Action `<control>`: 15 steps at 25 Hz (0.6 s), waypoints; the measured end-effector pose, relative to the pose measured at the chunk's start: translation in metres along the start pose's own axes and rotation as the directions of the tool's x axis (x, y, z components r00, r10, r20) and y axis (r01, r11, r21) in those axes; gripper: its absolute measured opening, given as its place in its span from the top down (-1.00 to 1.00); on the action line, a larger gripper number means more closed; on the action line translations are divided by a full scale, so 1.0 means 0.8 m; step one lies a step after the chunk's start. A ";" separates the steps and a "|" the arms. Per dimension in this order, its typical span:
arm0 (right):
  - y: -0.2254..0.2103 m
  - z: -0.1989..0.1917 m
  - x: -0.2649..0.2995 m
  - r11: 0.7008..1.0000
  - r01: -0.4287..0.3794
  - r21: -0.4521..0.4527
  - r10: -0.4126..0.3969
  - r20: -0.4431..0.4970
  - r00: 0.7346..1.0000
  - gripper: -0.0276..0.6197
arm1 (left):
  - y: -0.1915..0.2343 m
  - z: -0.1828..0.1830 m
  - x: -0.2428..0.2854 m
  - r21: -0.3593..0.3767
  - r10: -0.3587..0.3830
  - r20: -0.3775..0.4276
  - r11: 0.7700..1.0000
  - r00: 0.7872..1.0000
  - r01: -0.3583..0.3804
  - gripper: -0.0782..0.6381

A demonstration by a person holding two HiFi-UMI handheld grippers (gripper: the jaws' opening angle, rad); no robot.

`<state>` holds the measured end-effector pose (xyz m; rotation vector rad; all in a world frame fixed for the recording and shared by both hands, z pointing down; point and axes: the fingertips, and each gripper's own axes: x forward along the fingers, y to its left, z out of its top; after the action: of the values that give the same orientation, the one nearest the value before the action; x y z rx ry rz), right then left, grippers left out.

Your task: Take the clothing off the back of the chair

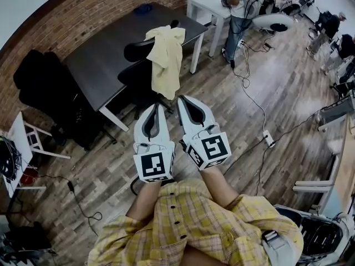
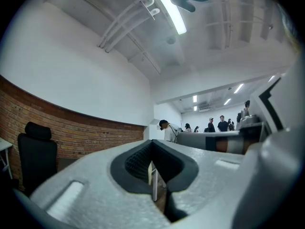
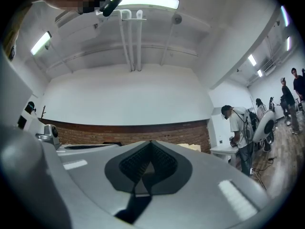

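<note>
The yellow shirt [image 1: 166, 57] hangs lengthwise down the chair [image 1: 135, 51] back, apart from the clenched, empty left tongs [image 1: 155, 107] and right tongs [image 1: 181, 98].

No readable text, labels or numbers

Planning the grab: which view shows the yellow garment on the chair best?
The head view: the whole yellow garment hangs over the chair back. The right gripper view catches only a small pale edge of it; the left gripper view shows no clear part of it.
</note>
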<state>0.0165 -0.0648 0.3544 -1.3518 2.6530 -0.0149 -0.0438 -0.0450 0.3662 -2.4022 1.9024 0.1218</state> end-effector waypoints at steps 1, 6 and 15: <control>-0.002 -0.001 0.009 1.000 0.004 -0.002 -0.004 -0.002 1.000 0.90 | 0.006 0.000 0.008 -0.003 -0.004 0.000 1.000 1.000 0.004 0.78; -0.010 -0.006 0.052 1.000 0.026 -0.010 -0.026 -0.008 1.000 0.90 | 0.035 -0.004 0.044 -0.016 -0.022 -0.003 1.000 1.000 0.022 0.78; -0.022 -0.011 0.109 0.997 0.067 -0.022 -0.068 -0.018 0.998 0.90 | 0.071 -0.008 0.095 -0.027 -0.069 -0.009 0.997 0.998 0.069 0.78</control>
<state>-0.0210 -0.1457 0.3524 -1.4544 2.6286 -0.0073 -0.0819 -0.1320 0.3638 -2.4870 1.8307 0.1329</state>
